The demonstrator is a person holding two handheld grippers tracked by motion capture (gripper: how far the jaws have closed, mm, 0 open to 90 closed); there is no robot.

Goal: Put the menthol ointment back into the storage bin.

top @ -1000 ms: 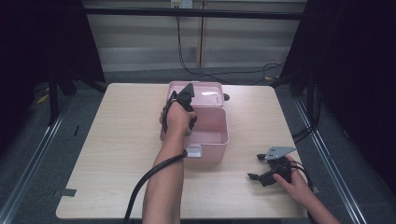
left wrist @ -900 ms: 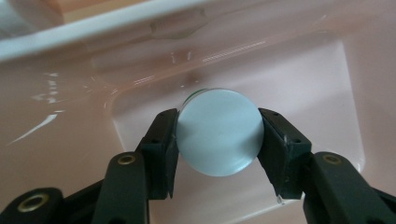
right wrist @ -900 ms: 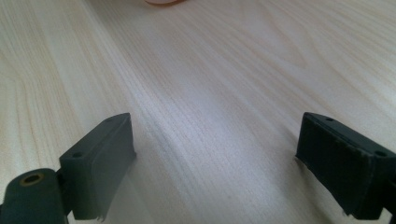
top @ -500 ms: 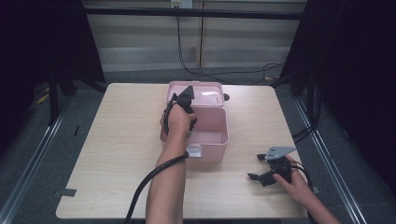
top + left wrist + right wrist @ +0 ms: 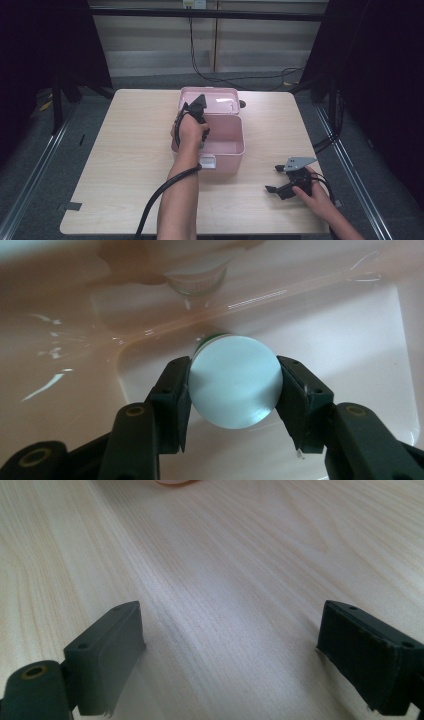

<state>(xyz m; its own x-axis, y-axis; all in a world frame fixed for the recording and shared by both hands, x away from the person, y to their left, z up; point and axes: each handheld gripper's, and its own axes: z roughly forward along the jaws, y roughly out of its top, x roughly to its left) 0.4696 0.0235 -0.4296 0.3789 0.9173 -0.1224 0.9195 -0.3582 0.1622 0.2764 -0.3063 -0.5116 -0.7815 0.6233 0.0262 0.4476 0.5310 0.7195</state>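
A pink plastic box stands open at the middle of the table, its lid leaning back. My left gripper reaches down into the box. In the left gripper view it is shut on a round white cap with a green rim, one pad on each side, just above the box's pale floor. Whatever is under the cap is hidden. My right gripper rests on the table at the front right. Its jaws stand wide open with bare wood between them.
The wooden table has free room left and right of the box. The box's glossy inner wall mirrors the capped thing. A white latch sits on the box's front. Black cables trail from both grippers towards the front edge.
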